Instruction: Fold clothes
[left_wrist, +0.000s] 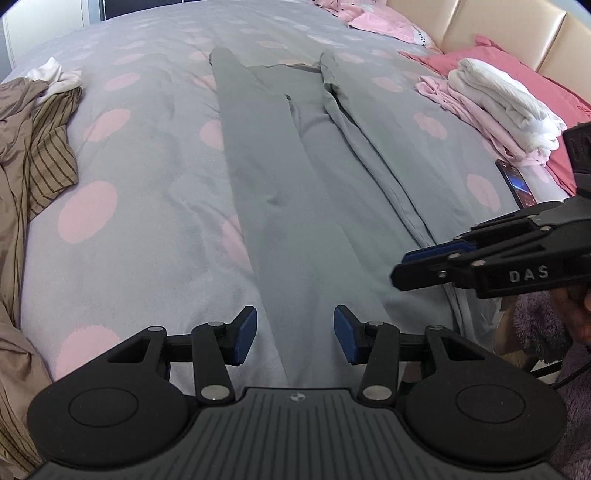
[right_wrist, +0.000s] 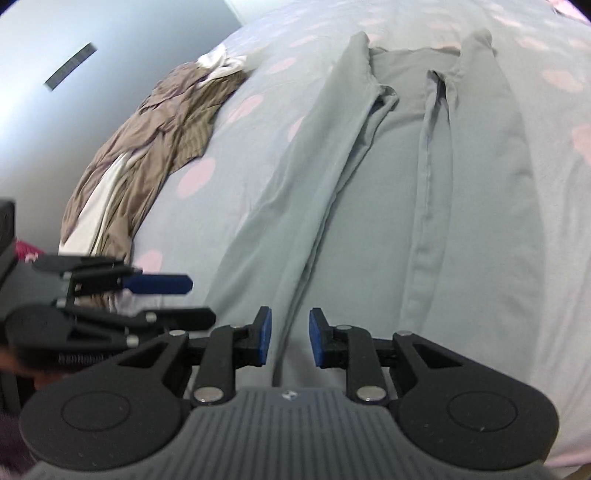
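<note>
A long grey garment (left_wrist: 295, 177) lies flat along the bed with its sides and sleeves folded inward; it also shows in the right wrist view (right_wrist: 406, 184). My left gripper (left_wrist: 294, 336) is open and empty, just above the garment's near end. My right gripper (right_wrist: 290, 341) is open and empty over the near end too, by a fold line. The right gripper also shows in the left wrist view (left_wrist: 413, 269) at the right, seen side-on. The left gripper shows in the right wrist view (right_wrist: 195, 299) at the left, its jaws apart.
The bed has a grey cover with pink dots (left_wrist: 140, 184). A brown striped heap of clothes (left_wrist: 33, 140) lies at the left. Folded white and pink clothes (left_wrist: 498, 99) sit at the right on a pink pillow. A phone (left_wrist: 517, 182) lies near them.
</note>
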